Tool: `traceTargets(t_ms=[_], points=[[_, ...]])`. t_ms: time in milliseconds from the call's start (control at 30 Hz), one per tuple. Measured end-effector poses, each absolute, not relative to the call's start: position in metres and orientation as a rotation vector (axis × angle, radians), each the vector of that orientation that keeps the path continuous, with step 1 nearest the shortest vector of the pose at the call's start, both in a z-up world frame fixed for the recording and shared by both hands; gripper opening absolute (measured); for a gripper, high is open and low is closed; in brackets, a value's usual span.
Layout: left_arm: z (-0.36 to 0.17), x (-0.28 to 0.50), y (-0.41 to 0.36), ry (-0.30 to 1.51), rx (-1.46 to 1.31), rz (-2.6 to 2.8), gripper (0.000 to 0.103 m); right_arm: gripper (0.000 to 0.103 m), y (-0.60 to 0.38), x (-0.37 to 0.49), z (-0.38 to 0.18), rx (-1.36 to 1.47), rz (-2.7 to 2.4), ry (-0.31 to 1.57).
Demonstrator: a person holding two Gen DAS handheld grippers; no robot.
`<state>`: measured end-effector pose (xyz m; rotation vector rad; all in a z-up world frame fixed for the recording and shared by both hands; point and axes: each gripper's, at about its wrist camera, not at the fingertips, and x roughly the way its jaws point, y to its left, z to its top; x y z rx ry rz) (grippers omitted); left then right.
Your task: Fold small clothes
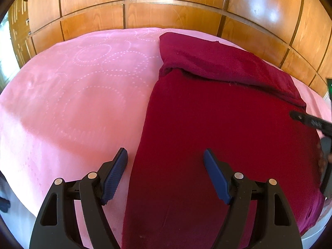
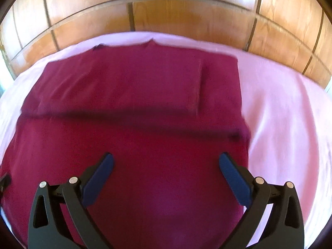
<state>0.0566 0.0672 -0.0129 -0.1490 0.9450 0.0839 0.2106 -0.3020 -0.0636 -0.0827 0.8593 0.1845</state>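
A dark red garment (image 1: 224, 128) lies flat on a pink bedsheet (image 1: 78, 95), with its sleeves folded across its far part. My left gripper (image 1: 166, 155) is open and empty, hovering over the garment's left edge. In the right wrist view the same garment (image 2: 132, 108) fills the middle, its folded sleeve band lying across it. My right gripper (image 2: 166, 161) is open and empty above the garment's near part. The right gripper's finger (image 1: 311, 122) shows at the right edge of the left wrist view.
Wooden panelled cabinets (image 1: 166, 10) stand behind the bed; they also show in the right wrist view (image 2: 186, 16). Pink sheet (image 2: 286, 112) lies to the right of the garment.
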Motion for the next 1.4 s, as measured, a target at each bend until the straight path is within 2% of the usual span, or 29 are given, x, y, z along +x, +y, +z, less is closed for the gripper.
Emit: traceTargets(t_ms=[267,400,767,800,867,933,967,1033,1067,1100,1133,1400], points=[[-0.014,0.045,0.067,0.939,-0.116,0.084,0.075,0.101,-0.327,0.147,-0.061,-0.069,0.232,0.851],[-0.016,0.038,0.069,0.943,-0.110,0.092,0.083,0.101,-0.350,0.120,-0.069,-0.011,0.210,0.877],[-0.013,0.015,0.074,0.971,-0.129,0.058,0.083,0.101,-0.391,0.066,-0.074,0.191,0.297,0.944],[-0.012,0.010,0.076,0.979,-0.132,0.046,0.080,0.098,-0.392,0.058,-0.075,0.204,0.317,0.961],[-0.012,0.001,0.080,0.997,-0.140,0.006,0.071,0.084,-0.395,0.048,-0.079,0.233,0.346,0.994],[-0.012,-0.009,0.083,1.019,-0.157,-0.063,0.061,0.064,-0.400,0.040,-0.084,0.275,0.364,1.026],[-0.015,-0.013,0.085,1.041,-0.175,-0.107,0.052,0.059,-0.401,0.037,-0.087,0.284,0.370,1.038],[-0.018,-0.019,0.086,1.056,-0.186,-0.149,0.043,0.042,-0.403,0.035,-0.092,0.289,0.378,1.062],[-0.018,-0.020,0.086,1.056,-0.179,-0.166,0.032,0.036,-0.403,0.035,-0.094,0.296,0.388,1.078],[-0.018,-0.022,0.085,1.062,-0.173,-0.194,0.018,0.023,-0.403,0.036,-0.093,0.299,0.400,1.086],[-0.016,-0.023,0.087,1.064,-0.178,-0.216,0.014,0.011,-0.401,0.036,-0.091,0.295,0.418,1.086],[0.018,-0.010,0.110,0.974,-0.437,-0.378,0.011,0.010,-0.391,0.055,-0.035,0.362,0.580,0.940]])
